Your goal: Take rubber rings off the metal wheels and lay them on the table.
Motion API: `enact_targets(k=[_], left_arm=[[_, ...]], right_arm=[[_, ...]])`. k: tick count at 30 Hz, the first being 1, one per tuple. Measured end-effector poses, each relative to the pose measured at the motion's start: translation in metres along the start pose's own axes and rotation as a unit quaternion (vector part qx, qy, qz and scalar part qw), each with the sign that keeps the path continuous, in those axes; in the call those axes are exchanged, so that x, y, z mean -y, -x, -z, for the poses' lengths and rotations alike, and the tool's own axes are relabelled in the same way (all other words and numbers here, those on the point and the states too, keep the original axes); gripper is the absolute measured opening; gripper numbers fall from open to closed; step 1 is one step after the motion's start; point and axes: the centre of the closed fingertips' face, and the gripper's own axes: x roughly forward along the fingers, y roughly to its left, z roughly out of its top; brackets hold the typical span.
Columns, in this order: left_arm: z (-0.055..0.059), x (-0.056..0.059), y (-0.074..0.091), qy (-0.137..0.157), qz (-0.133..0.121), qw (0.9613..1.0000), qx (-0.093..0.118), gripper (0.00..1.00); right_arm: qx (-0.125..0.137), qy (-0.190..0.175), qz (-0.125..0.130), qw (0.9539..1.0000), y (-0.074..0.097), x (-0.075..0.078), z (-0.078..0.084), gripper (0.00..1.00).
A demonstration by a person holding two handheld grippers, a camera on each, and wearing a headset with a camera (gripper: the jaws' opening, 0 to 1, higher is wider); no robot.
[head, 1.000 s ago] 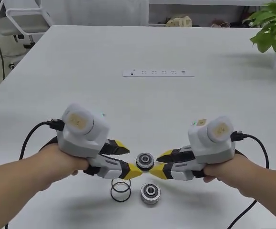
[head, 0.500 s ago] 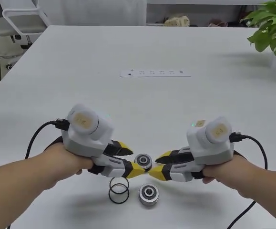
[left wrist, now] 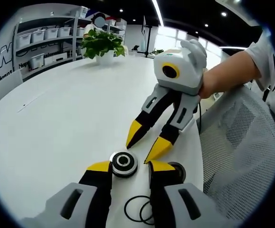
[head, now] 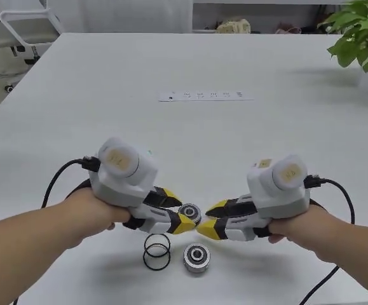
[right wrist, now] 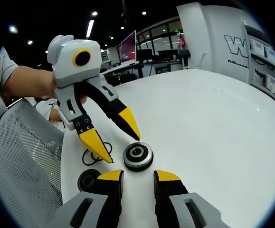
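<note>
Left gripper (head: 178,210) crept inward over last second: open jaws now straddle wheel (head: 189,211) lying flat on table (head: 234,140), one tip touching. Right gripper (head: 206,218) open, tips just beside wheel. Two rings (head: 157,251) already off, beside second wheel (head: 197,257). Judged: clamp imminent, pull not begun

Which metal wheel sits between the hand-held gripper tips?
The farther wheel, between the left hand-held gripper and right hand-held gripper; the other wheel lies nearer the person, beside the black rings.
</note>
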Motion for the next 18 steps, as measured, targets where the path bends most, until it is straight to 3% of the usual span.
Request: enact_targets(k=[8,18], left_arm=[[0.0022,0.0011,-0.0049,-0.003,0.003,1.0000,-0.007,0.24],[0.0006,-0.0047,-0.0060,0.000,-0.010,1.0000,-0.001,0.16]], right_arm=[[-0.002,0.003,0.001,1.0000,0.0000,0.0008,0.0013,0.23],[-0.003,0.004,0.001,1.0000,-0.0005,0.0012,0.0012,0.23]])
